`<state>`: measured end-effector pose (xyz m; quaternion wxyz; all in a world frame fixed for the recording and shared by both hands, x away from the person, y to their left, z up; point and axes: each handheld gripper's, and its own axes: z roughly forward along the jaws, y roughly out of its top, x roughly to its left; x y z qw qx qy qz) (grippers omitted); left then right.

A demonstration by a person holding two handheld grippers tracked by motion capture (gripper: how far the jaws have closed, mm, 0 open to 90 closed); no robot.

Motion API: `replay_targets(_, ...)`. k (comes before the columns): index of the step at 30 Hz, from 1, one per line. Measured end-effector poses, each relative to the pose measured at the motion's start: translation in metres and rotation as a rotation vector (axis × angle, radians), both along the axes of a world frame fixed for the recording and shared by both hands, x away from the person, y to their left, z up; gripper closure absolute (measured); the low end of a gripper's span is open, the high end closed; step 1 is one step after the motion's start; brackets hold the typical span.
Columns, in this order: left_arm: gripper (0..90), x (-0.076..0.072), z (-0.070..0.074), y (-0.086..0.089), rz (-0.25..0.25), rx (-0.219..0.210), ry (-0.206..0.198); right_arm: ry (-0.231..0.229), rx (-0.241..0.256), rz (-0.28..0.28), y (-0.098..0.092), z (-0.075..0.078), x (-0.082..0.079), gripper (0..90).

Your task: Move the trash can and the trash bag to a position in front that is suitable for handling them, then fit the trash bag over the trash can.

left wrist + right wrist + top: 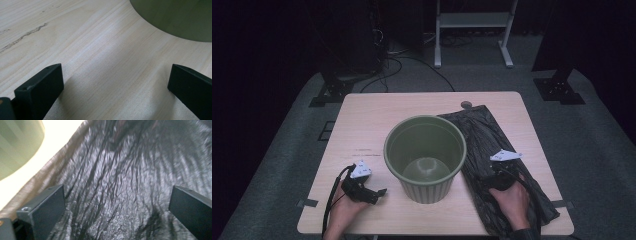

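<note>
While one crinkled black plastic bag [492, 150] lies flat along the right side of the table [362, 125], the right gripper [117, 212] hovers just over its near part, jaws spread wide with nothing between them. Its film is glossy and creased in long folds. Just left of it, at mid-table, stands one round, ribbed green bin [425, 157], open-topped. Left of the bin, the left gripper [115, 92] sits over bare pale wood, jaws likewise spread.

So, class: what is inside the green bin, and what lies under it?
The green bin holds nothing visible; its bare floor shows. It stands on the wooden table, while the black bag lies beside it. Whatever lies beneath its base is covered.
</note>
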<state>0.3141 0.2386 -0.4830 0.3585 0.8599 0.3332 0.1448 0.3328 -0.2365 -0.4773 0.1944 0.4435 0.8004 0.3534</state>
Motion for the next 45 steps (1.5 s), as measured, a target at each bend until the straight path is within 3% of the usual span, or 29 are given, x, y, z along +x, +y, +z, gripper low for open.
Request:
replay_targets(9,0.0,0.0,0.0,0.0,-0.001,0.001,0.0,-0.021,0.036,-0.007,-0.011,0.021,0.004,0.0)
replay_targets(12,0.0,0.0,0.0,0.0,-0.001,0.001,0.0,0.003,0.02,-0.004,-0.014,0.023,0.008,0.0)
replay_targets(16,0.0,0.0,0.0,0.0,-0.001,0.001,0.0,-0.002,0.017,-0.007,-0.019,0.025,0.014,0.0)
replay_targets(19,0.0,0.0,0.0,0.0,-0.001,0.001,0.0,0.002,0.034,-0.028,-0.027,0.023,0.019,0.0)
replay_targets(24,0.0,0.0,0.0,0.0,-0.001,0.001,0.0,0.05,0.016,-0.052,-0.035,0.014,0.03,0.0)
replay_targets(33,0.0,-0.001,0.0,0.0,-0.004,0.0,0.0,0.093,-0.012,-0.075,-0.039,0.004,0.039,5.3)
replay_targets(40,0.0,-0.001,0.0,0.0,-0.004,0.0,0.0,0.103,-0.033,-0.091,-0.041,0.001,0.039,18.9)
replay_targets(45,0.0,-0.001,0.0,0.0,-0.004,0.0,-0.001,0.067,-0.027,-0.054,-0.038,0.003,0.032,49.3)
